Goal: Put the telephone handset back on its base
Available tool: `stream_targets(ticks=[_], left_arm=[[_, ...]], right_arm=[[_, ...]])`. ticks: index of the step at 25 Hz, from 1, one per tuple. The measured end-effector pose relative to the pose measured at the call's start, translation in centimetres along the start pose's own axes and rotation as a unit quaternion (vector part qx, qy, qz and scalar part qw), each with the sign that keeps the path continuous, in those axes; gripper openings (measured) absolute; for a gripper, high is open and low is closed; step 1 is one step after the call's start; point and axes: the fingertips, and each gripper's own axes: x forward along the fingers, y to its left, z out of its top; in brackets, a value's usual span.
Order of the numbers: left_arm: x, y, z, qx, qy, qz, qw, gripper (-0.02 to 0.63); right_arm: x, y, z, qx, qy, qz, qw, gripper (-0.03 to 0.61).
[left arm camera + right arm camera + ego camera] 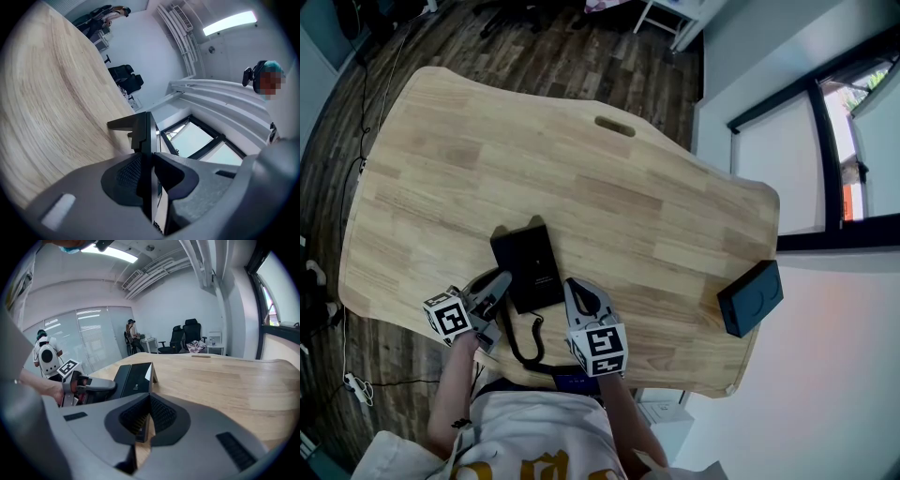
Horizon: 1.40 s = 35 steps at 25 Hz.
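The black telephone base point(536, 265) lies flat near the table's front edge, with its coiled cord point(525, 339) trailing toward me. The handset point(508, 269) runs along the base's left side. My left gripper point(500, 286) is shut on the handset's near end. In the left gripper view the handset point(146, 133) stands as a thin black slab with the pads pressed on both its faces. My right gripper point(578, 292) sits just right of the base with its jaws together and nothing in them. In the right gripper view the base point(138, 375) lies ahead of that gripper point(150, 401), and the left gripper point(96, 385) is at the handset point(121, 378).
A dark blue box point(751, 297) rests at the table's right edge. The wooden table point(581, 178) has a cable slot point(615, 126) at its far side. Office chairs point(185, 336) and a person point(131, 336) are far behind the table.
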Motion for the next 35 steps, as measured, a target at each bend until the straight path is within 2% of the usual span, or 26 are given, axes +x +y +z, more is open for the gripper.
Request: stream_targets(ticks=[7,12,16,22,27,31,34,35], left_arm=[[0.1,-0.5,0.2,-0.016,-0.005,0.007,0.9998,0.077],[-0.1,0.1,0.4,0.000,-0.016,0.020,0.9997,0.077],[-0.5,0.3,0.6,0.036,-0.018,0.044,0.9982,0.084],[-1.8,0.6,0.7,0.067,-0.018,0.072,0.9950,0.109],[-2.9,-0.5,1.8,0.123,-0.029,0.103,0.9866,0.107],[-2.7,-3.9,2.8,0.166,-0.025,0.066,0.9836,0.107],[-3.0,-6.0,3.2,0.205,-0.028,0.060,0.9764,0.102],[-3.0,-6.5,3.3,0.216,-0.029,0.059,0.9742,0.083]], right_arm=[[0.2,0.3,0.1,-0.002,-0.001,0.002,1.000,0.006],[0.2,0.7,0.6,-0.008,-0.005,0.004,1.000,0.006],[-0.1,0.9,1.2,-0.005,-0.011,0.005,1.000,0.006],[-0.6,1.7,2.2,0.010,-0.032,0.007,0.999,0.006],[-1.1,2.2,3.5,0.017,-0.056,0.004,0.998,0.006],[-1.9,2.5,5.2,0.043,-0.088,0.009,0.995,0.006],[-2.9,2.9,6.1,0.054,-0.116,0.012,0.992,0.006],[-3.3,3.1,6.4,0.050,-0.123,0.010,0.991,0.006]])
